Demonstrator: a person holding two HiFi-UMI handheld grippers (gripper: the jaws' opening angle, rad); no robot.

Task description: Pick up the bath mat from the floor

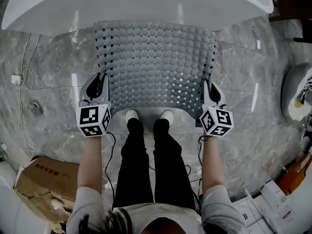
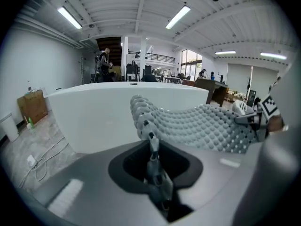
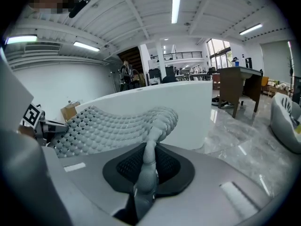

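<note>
The grey bath mat (image 1: 156, 67), covered in round bumps and small holes, hangs lifted off the floor and stretched between my two grippers, its far edge up by the tub. My left gripper (image 1: 102, 84) is shut on the mat's near left corner (image 2: 151, 140). My right gripper (image 1: 206, 92) is shut on the near right corner (image 3: 151, 142). In the left gripper view the mat (image 2: 202, 126) sags away to the right. In the right gripper view the mat (image 3: 113, 124) sags off to the left.
A white bathtub (image 1: 136, 4) lies just beyond the mat. A person's legs and white shoes (image 1: 148, 116) stand under the mat's near edge. A cardboard box (image 1: 41, 182) sits at lower left, a cable (image 1: 24, 82) runs at left, and cluttered items (image 1: 292, 179) lie at right on the marble floor.
</note>
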